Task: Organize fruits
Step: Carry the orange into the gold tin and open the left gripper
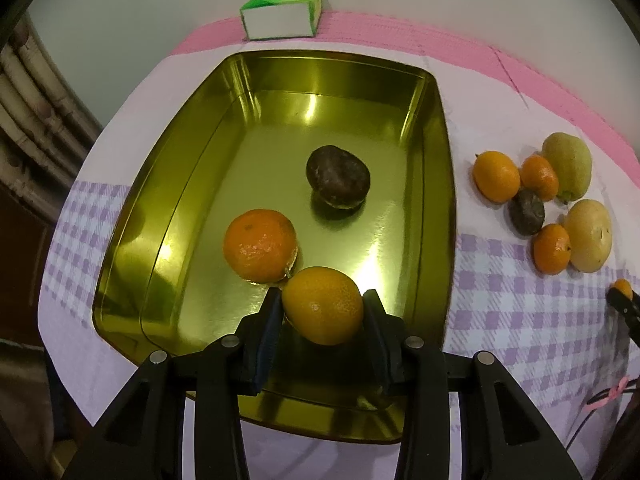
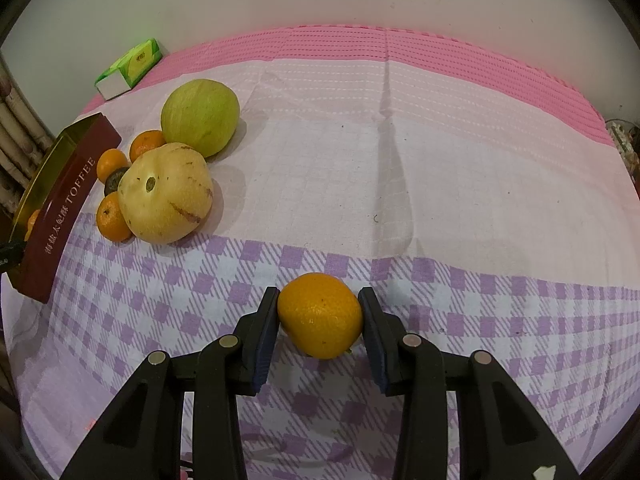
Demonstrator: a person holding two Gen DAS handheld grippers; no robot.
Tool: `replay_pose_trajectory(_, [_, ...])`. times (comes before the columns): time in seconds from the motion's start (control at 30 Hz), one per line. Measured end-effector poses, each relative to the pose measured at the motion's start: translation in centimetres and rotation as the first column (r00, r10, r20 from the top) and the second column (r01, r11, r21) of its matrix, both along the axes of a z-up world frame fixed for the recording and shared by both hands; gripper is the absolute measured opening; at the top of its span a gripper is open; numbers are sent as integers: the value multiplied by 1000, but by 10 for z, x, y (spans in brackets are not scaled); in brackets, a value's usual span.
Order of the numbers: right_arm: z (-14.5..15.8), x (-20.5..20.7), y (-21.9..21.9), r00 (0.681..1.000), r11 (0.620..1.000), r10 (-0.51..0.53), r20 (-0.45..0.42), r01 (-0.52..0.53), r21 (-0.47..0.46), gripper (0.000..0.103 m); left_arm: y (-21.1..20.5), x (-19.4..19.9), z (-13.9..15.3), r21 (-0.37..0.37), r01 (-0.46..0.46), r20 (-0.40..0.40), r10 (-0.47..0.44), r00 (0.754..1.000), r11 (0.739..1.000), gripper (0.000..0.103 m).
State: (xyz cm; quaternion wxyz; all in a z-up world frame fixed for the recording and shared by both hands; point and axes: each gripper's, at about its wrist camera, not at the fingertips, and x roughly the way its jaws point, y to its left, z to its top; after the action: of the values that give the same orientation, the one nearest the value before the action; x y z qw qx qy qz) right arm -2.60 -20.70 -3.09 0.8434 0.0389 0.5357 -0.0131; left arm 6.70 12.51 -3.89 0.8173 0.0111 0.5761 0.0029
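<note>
We're holding two fruits mid-transfer. Left claw (image 1: 323, 300) is gripping an orange (image 1: 322, 305) over the gold tin (image 1: 192, 184), already holding two. Right claw (image 2: 319, 300) is gripping another orange (image 2: 320, 315) above the desk's near edge. Six-fruit pile (image 2: 164, 192) is remaining.
</note>
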Motion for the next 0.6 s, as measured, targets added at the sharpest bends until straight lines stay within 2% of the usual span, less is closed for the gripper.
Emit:
replay_pose_trajectory(0.47, [1, 0, 2, 1000, 1000, -10, -3, 10, -20, 37, 8, 2, -3, -22, -10, 0, 11, 1000, 1000, 42])
replay_pose_trajectory(0.6, [3, -1, 3, 1000, 999, -19, 3, 19, -25, 37, 11, 2, 0, -10, -25, 11, 25, 1000, 1000, 49])
